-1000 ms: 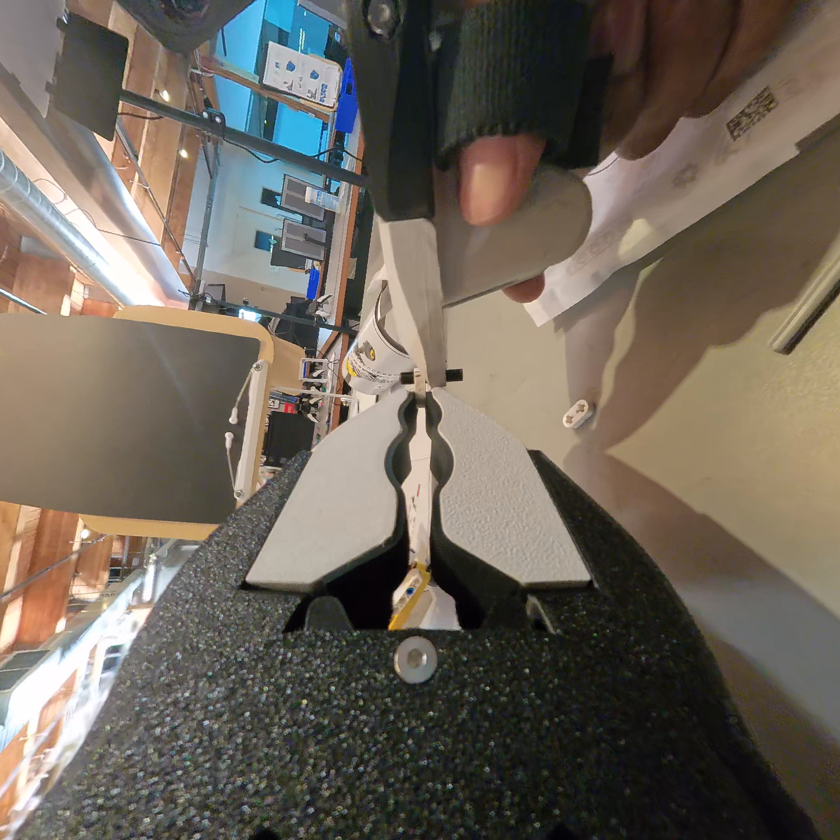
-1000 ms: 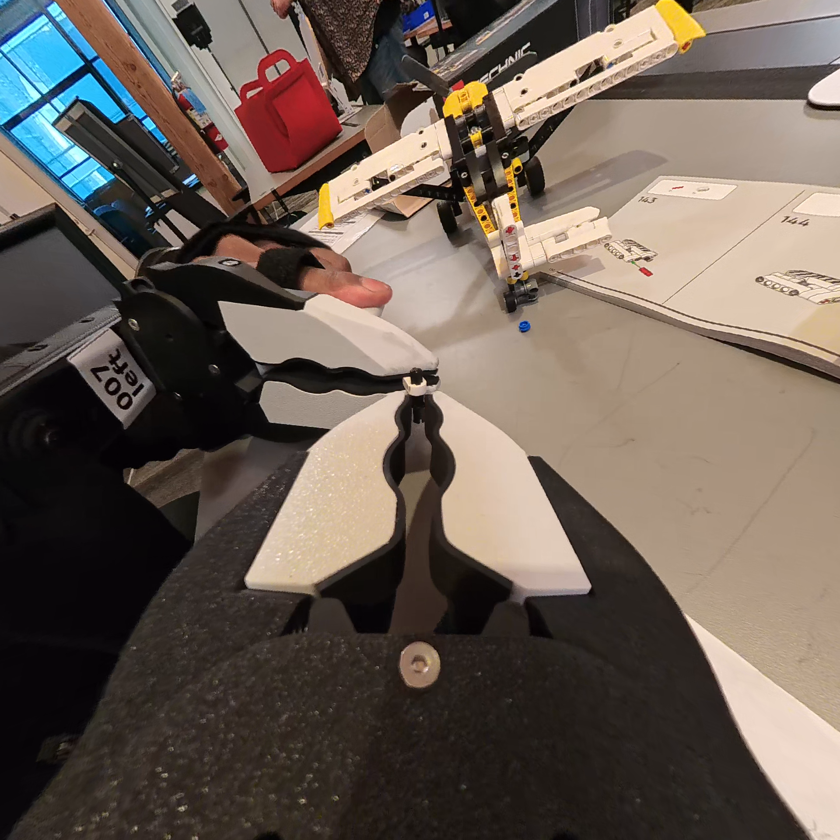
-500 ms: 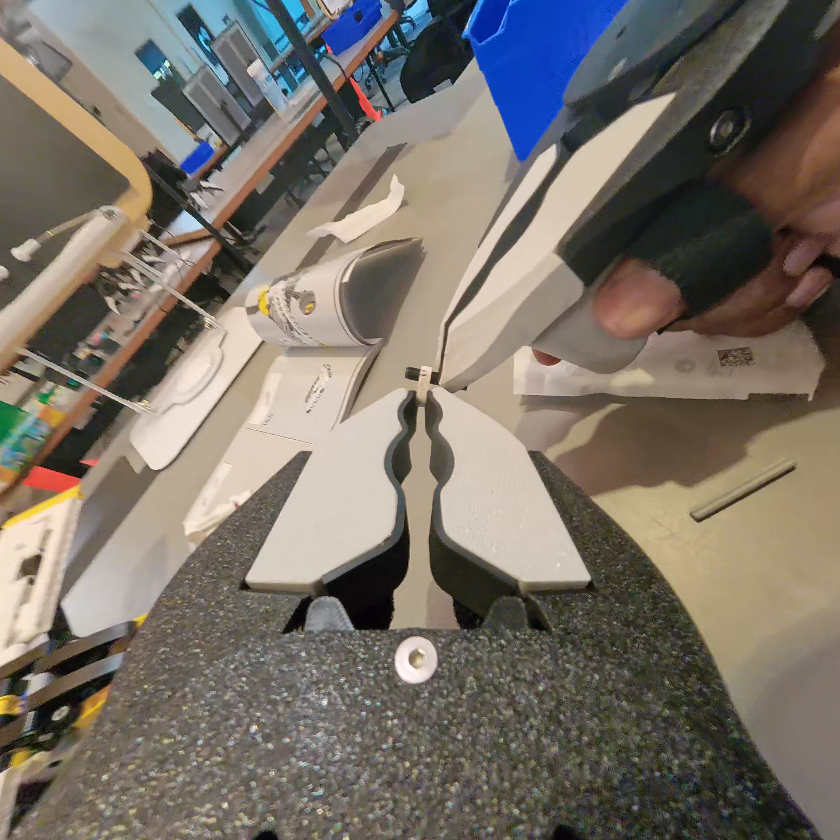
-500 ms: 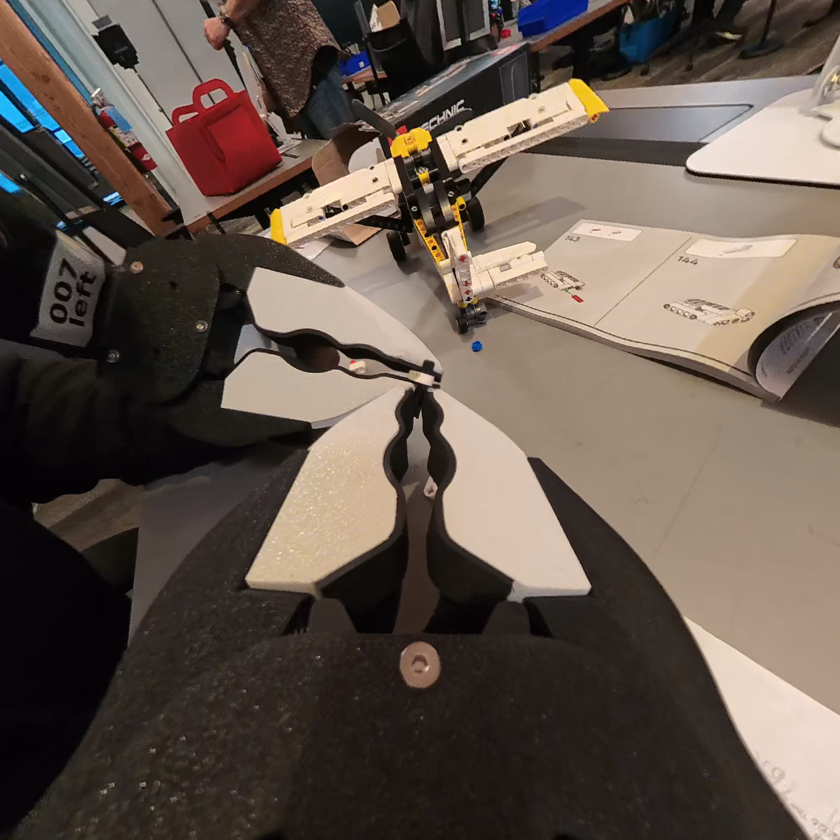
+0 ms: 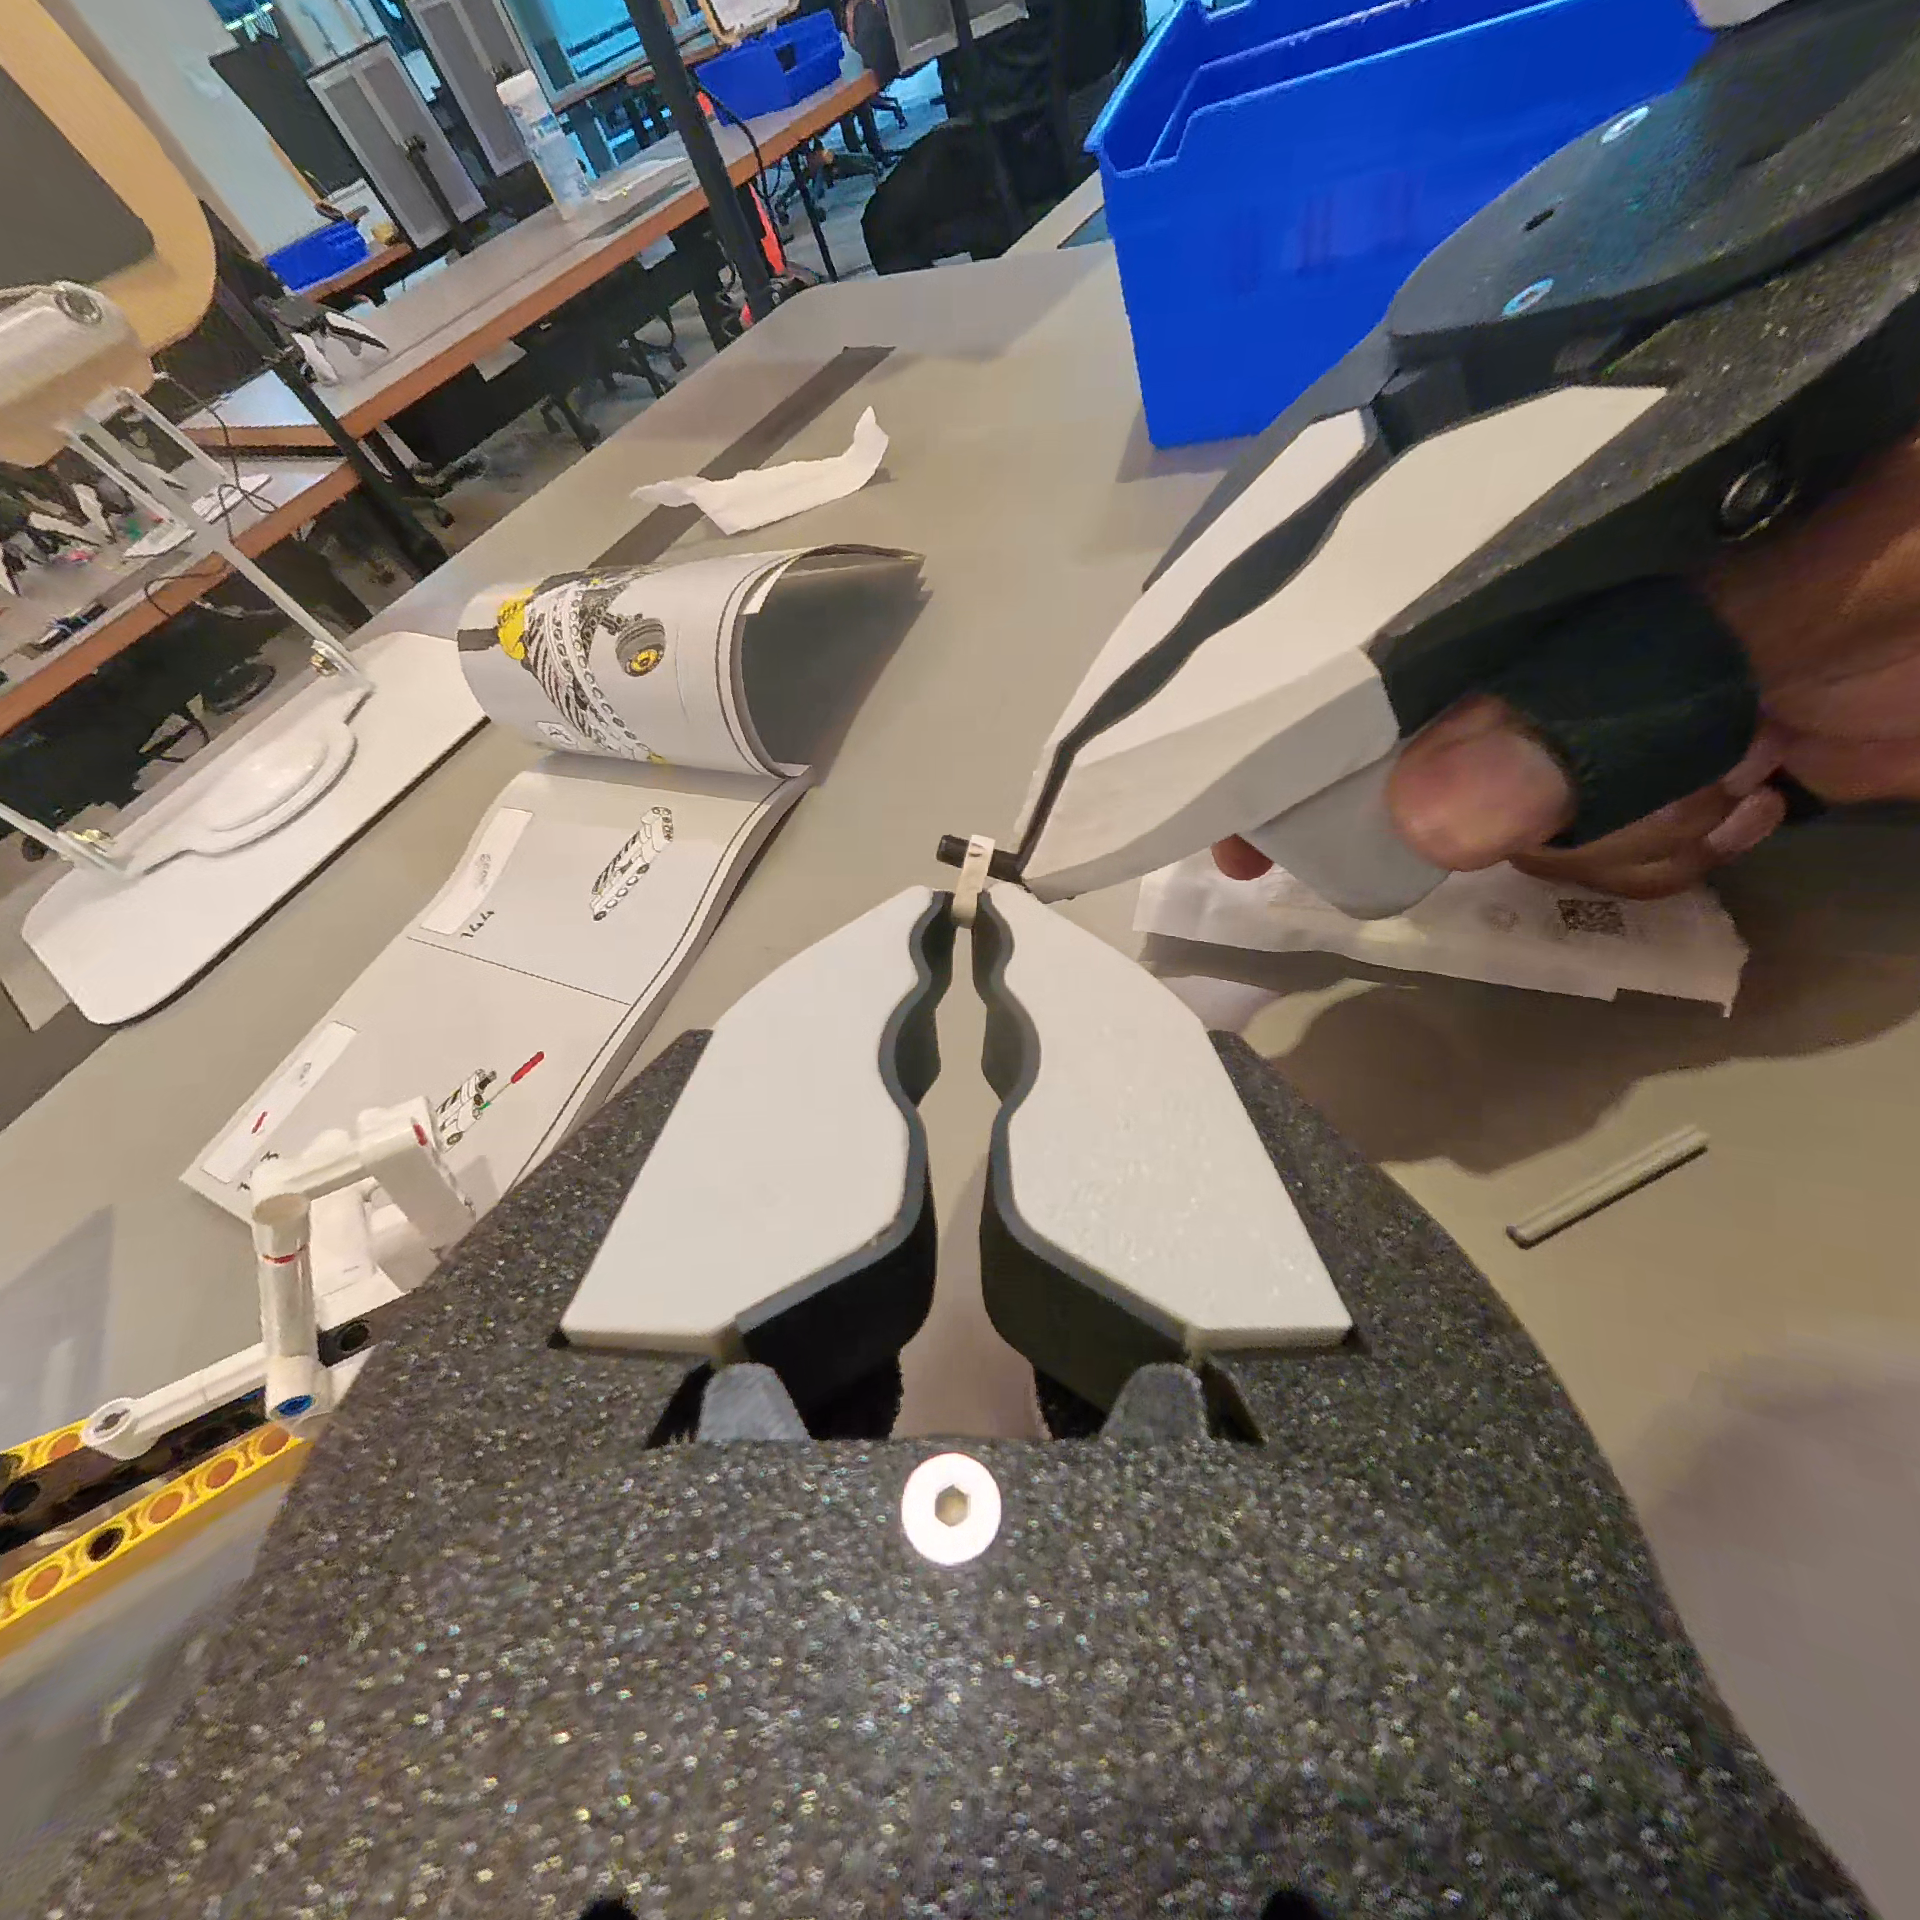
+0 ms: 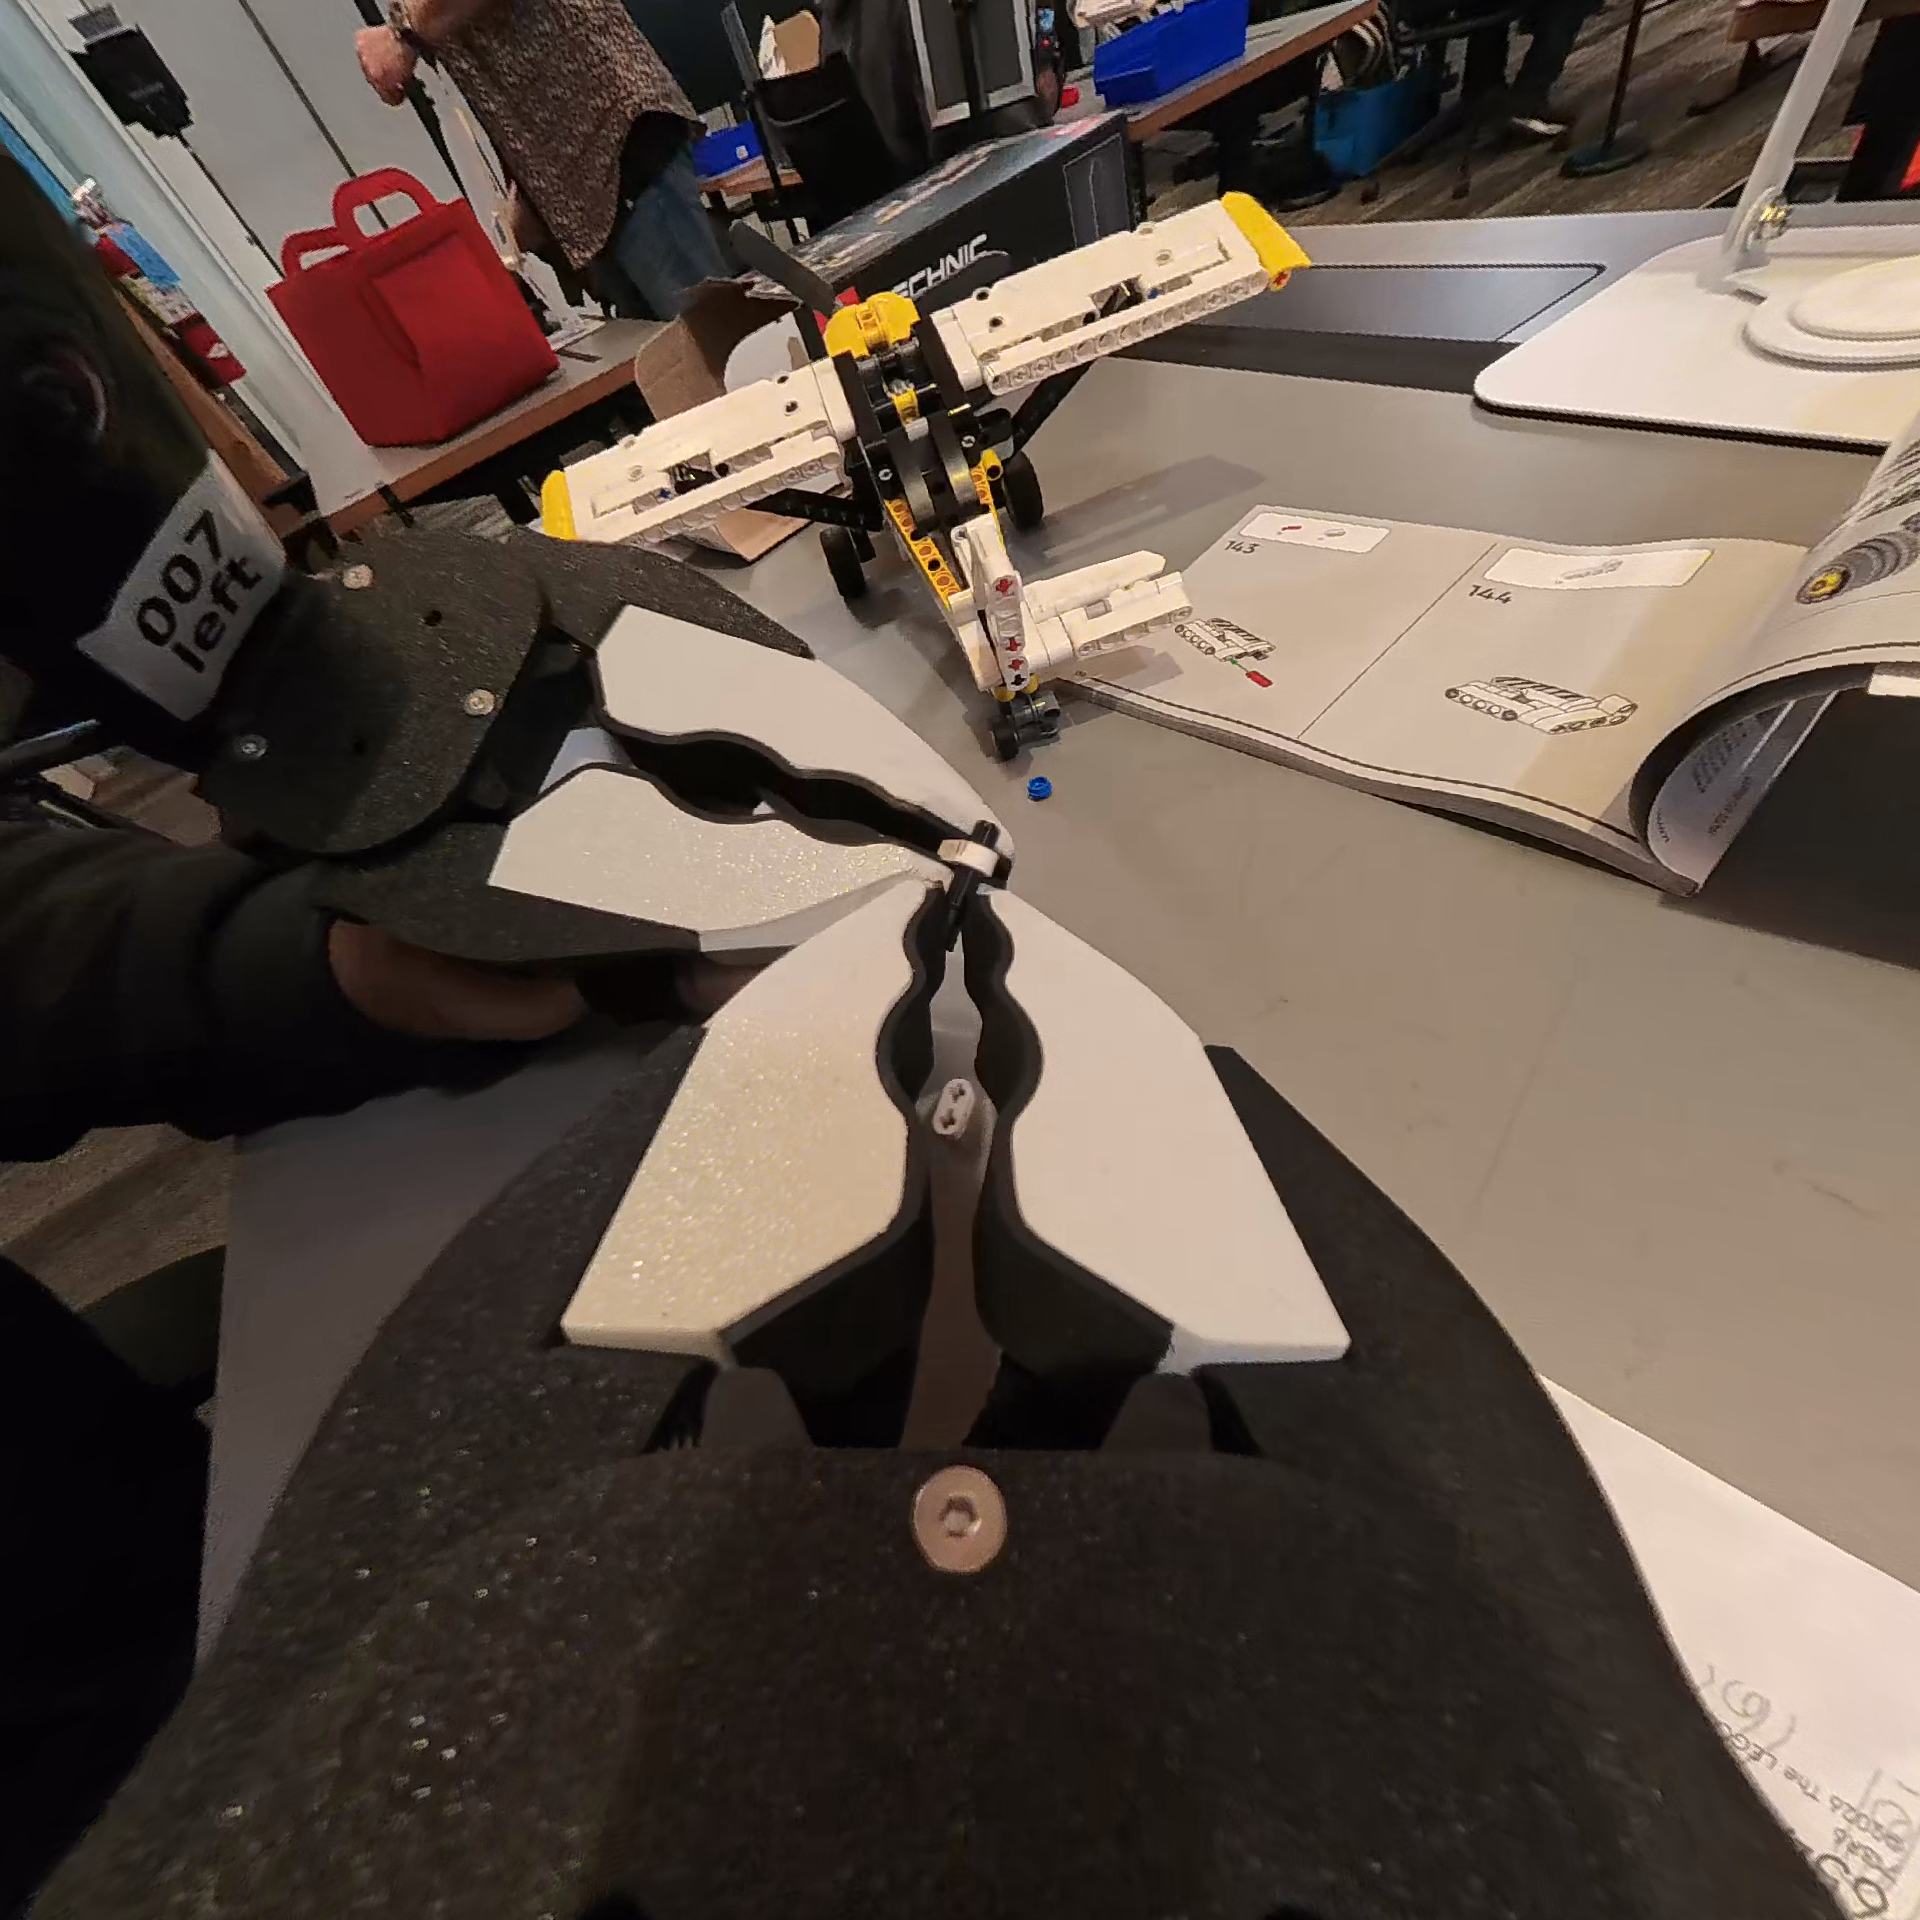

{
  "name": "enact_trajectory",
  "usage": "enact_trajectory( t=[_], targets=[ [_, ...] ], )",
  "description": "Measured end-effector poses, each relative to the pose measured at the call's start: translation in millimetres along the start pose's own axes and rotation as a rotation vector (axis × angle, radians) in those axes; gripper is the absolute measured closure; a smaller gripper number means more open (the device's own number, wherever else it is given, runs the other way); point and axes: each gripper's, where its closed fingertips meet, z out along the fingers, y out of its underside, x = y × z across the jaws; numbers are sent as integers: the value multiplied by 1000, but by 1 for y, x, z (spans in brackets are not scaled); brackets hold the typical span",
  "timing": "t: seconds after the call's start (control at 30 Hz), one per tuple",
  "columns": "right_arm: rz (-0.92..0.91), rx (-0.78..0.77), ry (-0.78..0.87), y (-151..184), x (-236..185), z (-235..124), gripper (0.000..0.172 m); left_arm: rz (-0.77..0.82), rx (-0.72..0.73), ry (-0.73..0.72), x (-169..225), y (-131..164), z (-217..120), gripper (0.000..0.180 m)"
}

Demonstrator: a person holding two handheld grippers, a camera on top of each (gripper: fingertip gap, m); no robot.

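Observation:
My left gripper (image 5: 961,902) is shut on a small thin white building piece (image 5: 968,875) that stands up out of its tips. A short black pin (image 5: 954,849) passes through the hole at the piece's top. My right gripper (image 6: 956,906) is shut on that black pin (image 6: 958,902), and its tips meet the left gripper's from the right (image 5: 1039,871). In the right wrist view the left gripper (image 6: 977,847) comes in from the left with the white piece (image 6: 977,854) pinched at its tips. Both are held above the grey table (image 6: 1351,1039).
A white, yellow and black plane model (image 6: 914,457) stands behind, with an open instruction booklet (image 6: 1403,665) to its right and a tiny blue part (image 6: 1040,788) near it. A loose white piece (image 6: 953,1110) lies under my right fingers. A blue bin (image 5: 1299,208), paper sheet (image 5: 1455,935) and grey stick (image 5: 1605,1184) lie right.
The left gripper has rolled from edge-on to level while both grippers stayed joined at the tips. The pin has stayed in the white piece throughout. Both grasps held.

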Motion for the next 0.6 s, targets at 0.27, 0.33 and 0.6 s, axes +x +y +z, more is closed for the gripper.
enact_trajectory(
  t=[0.27,0.33,0.6],
  targets=[
    [32,-39,23,7,6,3,167,-24,-14,4,-1,8,6,176],
    [37,-41,21,7,7,4,167,-26,-15,2,-1,9,6,176],
    [35,-43,17,7,5,2,167,-39,-9,14,0,9,6,176]
  ],
)
